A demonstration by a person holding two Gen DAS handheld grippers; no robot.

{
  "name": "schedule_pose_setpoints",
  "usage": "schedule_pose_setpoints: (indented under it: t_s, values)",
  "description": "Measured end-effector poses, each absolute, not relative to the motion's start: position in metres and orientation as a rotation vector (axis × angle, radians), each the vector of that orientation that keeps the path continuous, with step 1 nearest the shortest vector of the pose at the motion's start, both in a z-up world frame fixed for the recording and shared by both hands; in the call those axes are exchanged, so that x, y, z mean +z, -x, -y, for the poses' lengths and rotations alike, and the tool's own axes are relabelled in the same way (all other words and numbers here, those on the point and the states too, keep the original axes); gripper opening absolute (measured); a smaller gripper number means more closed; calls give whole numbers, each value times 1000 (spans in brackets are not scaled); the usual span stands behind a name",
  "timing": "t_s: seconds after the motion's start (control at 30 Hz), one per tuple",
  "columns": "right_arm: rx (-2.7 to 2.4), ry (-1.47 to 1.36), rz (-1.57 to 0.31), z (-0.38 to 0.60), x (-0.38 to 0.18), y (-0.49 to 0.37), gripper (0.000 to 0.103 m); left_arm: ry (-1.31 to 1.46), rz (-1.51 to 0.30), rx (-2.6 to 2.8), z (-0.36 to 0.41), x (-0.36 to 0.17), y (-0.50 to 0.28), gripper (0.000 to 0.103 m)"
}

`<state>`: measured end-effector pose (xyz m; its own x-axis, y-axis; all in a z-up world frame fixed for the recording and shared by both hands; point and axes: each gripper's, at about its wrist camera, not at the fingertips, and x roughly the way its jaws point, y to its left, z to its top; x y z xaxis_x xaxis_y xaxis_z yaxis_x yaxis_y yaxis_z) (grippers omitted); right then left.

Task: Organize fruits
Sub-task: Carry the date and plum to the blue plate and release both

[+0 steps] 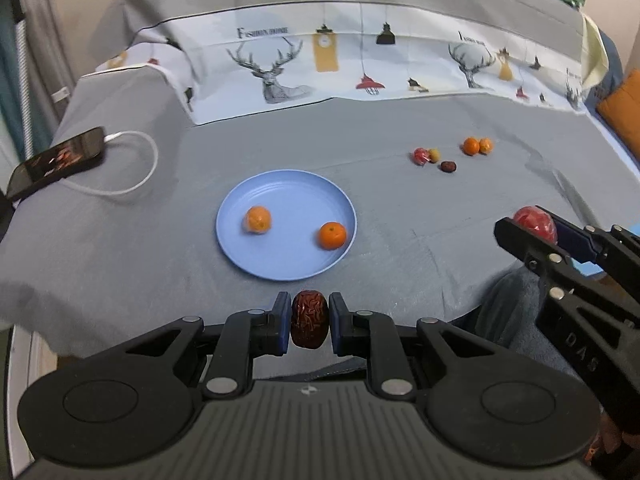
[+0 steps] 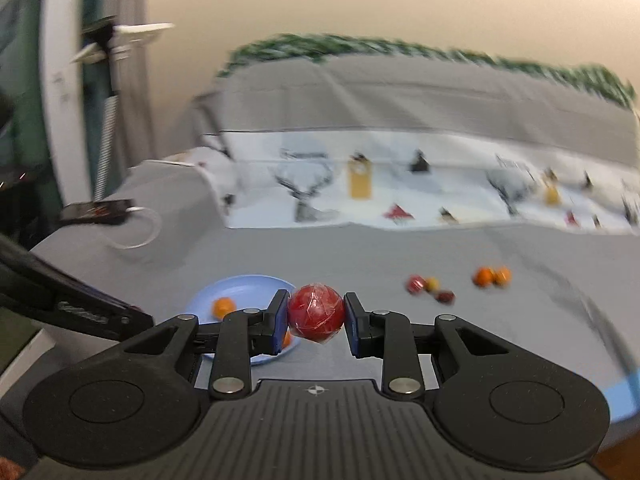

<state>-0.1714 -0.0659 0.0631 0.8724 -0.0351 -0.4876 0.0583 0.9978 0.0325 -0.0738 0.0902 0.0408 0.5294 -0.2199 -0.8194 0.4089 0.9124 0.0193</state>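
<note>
My left gripper (image 1: 309, 324) is shut on a wrinkled dark red date (image 1: 309, 323), held above the near edge of the grey bed sheet, in front of the blue plate (image 1: 256, 200). Two oranges (image 1: 257, 220) (image 1: 332, 235) lie on that plate. My right gripper (image 2: 316, 317) is shut on a red plastic-wrapped fruit (image 2: 316, 316); in the left wrist view it shows as the right gripper (image 1: 534, 226) at the right edge with the red wrapped fruit (image 1: 536, 219) in it. Loose on the sheet farther back lie a red fruit (image 1: 421, 155), a yellow one (image 1: 434, 155), a dark date (image 1: 448, 166) and two small oranges (image 1: 477, 146).
A phone (image 1: 56, 162) with a white cable (image 1: 132, 164) lies at the sheet's left edge. A folded printed cover (image 1: 360, 64) with deer and lamps runs across the back. An orange cushion (image 1: 624, 116) sits at the far right. The right wrist view is motion-blurred.
</note>
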Motion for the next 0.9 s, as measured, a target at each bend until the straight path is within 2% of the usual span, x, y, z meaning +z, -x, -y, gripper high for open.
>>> schedule_pose_setpoints:
  t_s: [0.9]
  values:
    - [9, 59, -513, 20, 75, 183, 30, -136, -892, -393, -124, 55, 102, 21]
